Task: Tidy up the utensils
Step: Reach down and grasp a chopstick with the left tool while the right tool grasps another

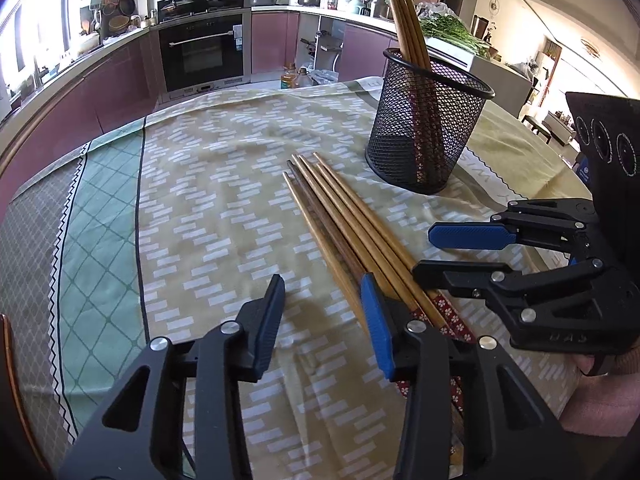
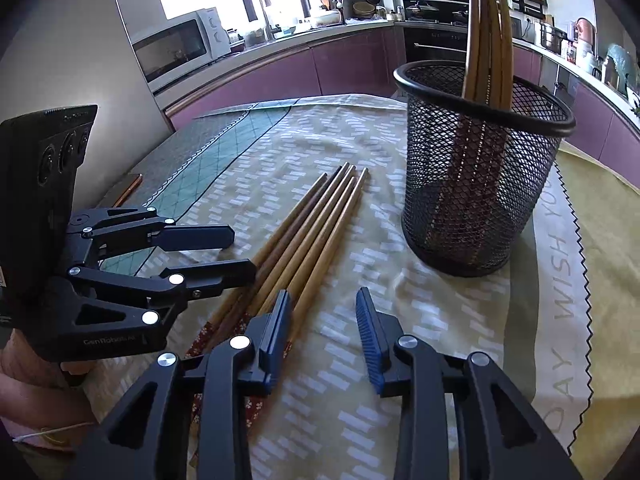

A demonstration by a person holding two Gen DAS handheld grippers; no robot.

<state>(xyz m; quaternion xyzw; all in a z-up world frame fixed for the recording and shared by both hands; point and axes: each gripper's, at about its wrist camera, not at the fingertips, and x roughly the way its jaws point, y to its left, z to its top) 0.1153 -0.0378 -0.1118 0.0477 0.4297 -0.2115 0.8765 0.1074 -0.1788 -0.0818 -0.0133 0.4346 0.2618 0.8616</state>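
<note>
Several wooden chopsticks (image 1: 340,220) (image 2: 312,232) lie side by side on the patterned tablecloth, their red flowered ends toward me. Behind them to the right stands a black mesh holder (image 1: 424,128) (image 2: 480,184) with several chopsticks (image 1: 404,12) (image 2: 486,20) upright in it. My left gripper (image 1: 322,292) (image 2: 245,253) is open; its right finger rests over the bundle and only cloth shows between its pads. My right gripper (image 2: 324,304) (image 1: 422,252) is open too, its left finger over the bundle's near end. Neither pair of pads presses on a chopstick.
The tablecloth (image 1: 208,184) covers a table whose left edge drops off toward purple kitchen cabinets and an oven (image 1: 202,56). A microwave (image 2: 176,46) stands on the counter. Oil bottles (image 1: 294,76) sit on the floor beyond the table's far edge.
</note>
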